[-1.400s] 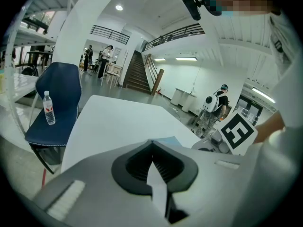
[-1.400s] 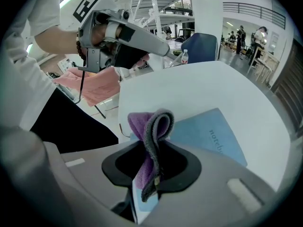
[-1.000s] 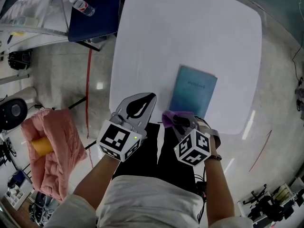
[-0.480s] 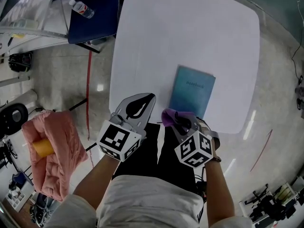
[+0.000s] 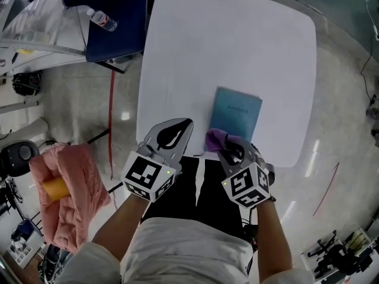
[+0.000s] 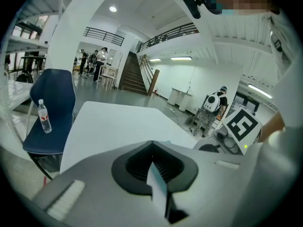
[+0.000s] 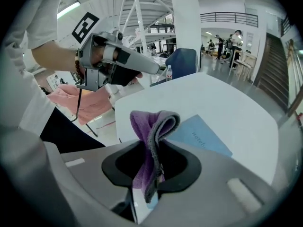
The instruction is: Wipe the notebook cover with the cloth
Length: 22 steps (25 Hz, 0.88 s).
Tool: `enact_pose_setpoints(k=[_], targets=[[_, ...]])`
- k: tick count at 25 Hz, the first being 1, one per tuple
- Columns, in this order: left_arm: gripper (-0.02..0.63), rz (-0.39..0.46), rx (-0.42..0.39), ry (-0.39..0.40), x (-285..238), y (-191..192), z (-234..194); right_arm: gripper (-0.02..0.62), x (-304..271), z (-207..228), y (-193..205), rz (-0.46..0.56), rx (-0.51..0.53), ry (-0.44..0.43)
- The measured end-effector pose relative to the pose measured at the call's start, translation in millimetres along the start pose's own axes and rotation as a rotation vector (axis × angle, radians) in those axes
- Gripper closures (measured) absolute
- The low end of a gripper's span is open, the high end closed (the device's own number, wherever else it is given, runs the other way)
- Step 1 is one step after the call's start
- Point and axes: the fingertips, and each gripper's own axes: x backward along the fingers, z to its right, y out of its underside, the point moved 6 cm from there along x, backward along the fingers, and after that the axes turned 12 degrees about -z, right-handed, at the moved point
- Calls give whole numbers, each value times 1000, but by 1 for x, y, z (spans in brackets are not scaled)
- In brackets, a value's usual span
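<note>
A light blue notebook (image 5: 235, 114) lies flat on the white table (image 5: 195, 52), close to its near edge. It also shows in the right gripper view (image 7: 199, 135). My right gripper (image 5: 223, 145) is shut on a folded purple cloth (image 5: 215, 139), which stands up out of the jaws (image 7: 152, 131). The cloth hangs just short of the notebook's near left corner. My left gripper (image 5: 173, 135) hovers over the table's near edge, left of the notebook, jaws together with nothing between them (image 6: 156, 186).
A dark blue chair (image 5: 115, 22) with a water bottle (image 5: 103, 21) stands beyond the table's far left corner. Pink fabric (image 5: 68, 191) with a yellow object (image 5: 54, 188) sits on the floor side at left. The person's legs are right below the grippers.
The right gripper with the purple cloth has edged slightly forward toward the notebook's near corner. The left gripper has barely moved.
</note>
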Motion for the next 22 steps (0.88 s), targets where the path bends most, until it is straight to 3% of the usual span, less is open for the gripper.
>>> enact_pose_setpoints(k=[11,22], targets=[[605,44,-50,-6,12,-39,7,486,46,43,-14,165,-154,116],[606,81,-105,3,23,-73,20,486,100,66,-19,319,-311,145]])
